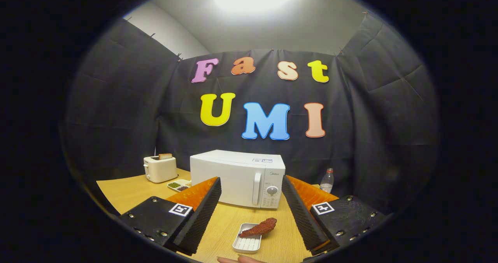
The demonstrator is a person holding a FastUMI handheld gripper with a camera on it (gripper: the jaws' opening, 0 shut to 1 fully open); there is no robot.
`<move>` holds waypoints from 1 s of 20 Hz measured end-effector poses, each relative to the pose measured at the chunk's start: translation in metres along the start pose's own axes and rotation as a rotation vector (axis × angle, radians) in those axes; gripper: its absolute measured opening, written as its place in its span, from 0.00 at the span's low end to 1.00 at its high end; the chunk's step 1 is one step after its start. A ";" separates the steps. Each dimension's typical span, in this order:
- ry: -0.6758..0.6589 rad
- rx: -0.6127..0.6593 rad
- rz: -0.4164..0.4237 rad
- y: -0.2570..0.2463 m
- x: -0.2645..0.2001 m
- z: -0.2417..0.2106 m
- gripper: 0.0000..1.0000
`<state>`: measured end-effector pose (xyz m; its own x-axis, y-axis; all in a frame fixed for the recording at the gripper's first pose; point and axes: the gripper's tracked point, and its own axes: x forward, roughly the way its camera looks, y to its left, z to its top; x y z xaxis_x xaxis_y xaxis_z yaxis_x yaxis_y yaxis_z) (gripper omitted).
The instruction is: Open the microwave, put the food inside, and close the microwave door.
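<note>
A white microwave point(237, 177) stands on the wooden table point(128, 193), beyond my fingers, its door shut and its upright handle point(256, 188) beside the control knob. Nearer to me, a small white ribbed tray point(246, 242) lies on the table with a reddish-brown piece of food point(259, 228) resting across its far end. The tray sits between my two fingers and below them. My gripper point(251, 187) is open wide, held above the table, with nothing between its fingers.
A cream toaster point(160, 169) with a slice of bread in it stands to the left of the microwave, and a small dish point(179, 185) of green and dark bits lies beside it. A clear bottle point(327, 180) stands to the microwave's right. Fingertips of a person's hand point(241, 259) show nearest me.
</note>
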<state>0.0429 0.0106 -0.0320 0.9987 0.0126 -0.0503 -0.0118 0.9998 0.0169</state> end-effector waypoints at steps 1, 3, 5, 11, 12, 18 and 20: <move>0.001 0.000 -0.001 0.000 0.005 -0.001 0.96; 0.002 -0.004 -0.005 -0.001 0.019 -0.005 0.96; 0.013 -0.014 -0.007 0.000 0.032 -0.012 0.96; 0.006 -0.013 0.003 0.008 0.074 -0.021 0.96; 0.001 -0.011 0.005 0.010 0.081 -0.023 0.96; 0.005 0.021 -0.036 0.002 0.133 -0.045 0.96; 0.019 0.050 -0.032 0.000 0.150 -0.056 0.96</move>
<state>0.1899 0.0138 -0.0951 0.9973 -0.0190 -0.0703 0.0235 0.9976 0.0645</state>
